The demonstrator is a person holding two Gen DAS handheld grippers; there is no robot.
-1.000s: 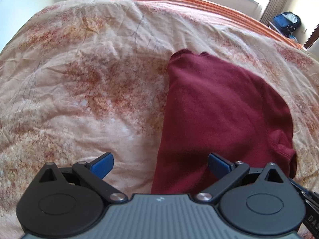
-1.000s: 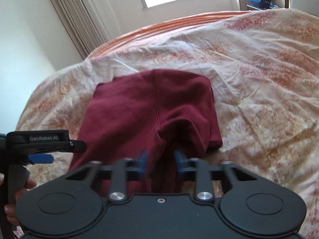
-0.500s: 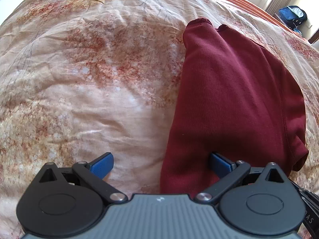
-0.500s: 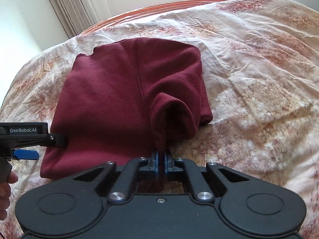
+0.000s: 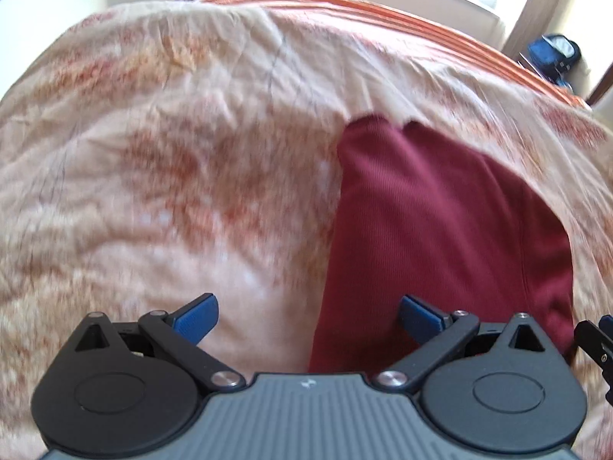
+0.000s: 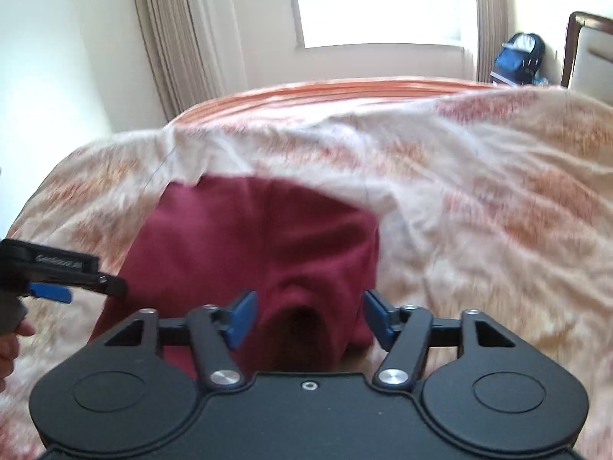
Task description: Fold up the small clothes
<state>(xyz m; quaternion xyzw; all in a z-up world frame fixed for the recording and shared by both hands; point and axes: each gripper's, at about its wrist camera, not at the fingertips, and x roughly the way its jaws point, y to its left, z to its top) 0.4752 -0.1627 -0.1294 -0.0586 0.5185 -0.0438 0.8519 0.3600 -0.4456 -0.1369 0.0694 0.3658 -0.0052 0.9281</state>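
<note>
A dark red garment (image 5: 440,230) (image 6: 249,241) lies folded on the patterned bedspread. In the right wrist view its near fold bulges up into a small hollow between the blue pads of my right gripper (image 6: 310,318). Those jaws are opening, and the pads stand clear of the cloth on both sides. My left gripper (image 5: 306,314) is open over the garment's near left edge, one pad above the bedspread and one above the red cloth, gripping nothing. In the right wrist view the left gripper (image 6: 53,280) sits at the garment's left edge.
The beige and orange bedspread (image 5: 153,172) covers the whole bed, with an orange striped edge (image 6: 325,92) at the far side. Curtains (image 6: 184,38) and a bright window stand behind. A blue bag (image 6: 517,57) and a chair (image 6: 590,53) are at the far right.
My right gripper shut on the garment's near fold, then let it go and opened. Both views have pulled back and tilted up, showing more of the room.
</note>
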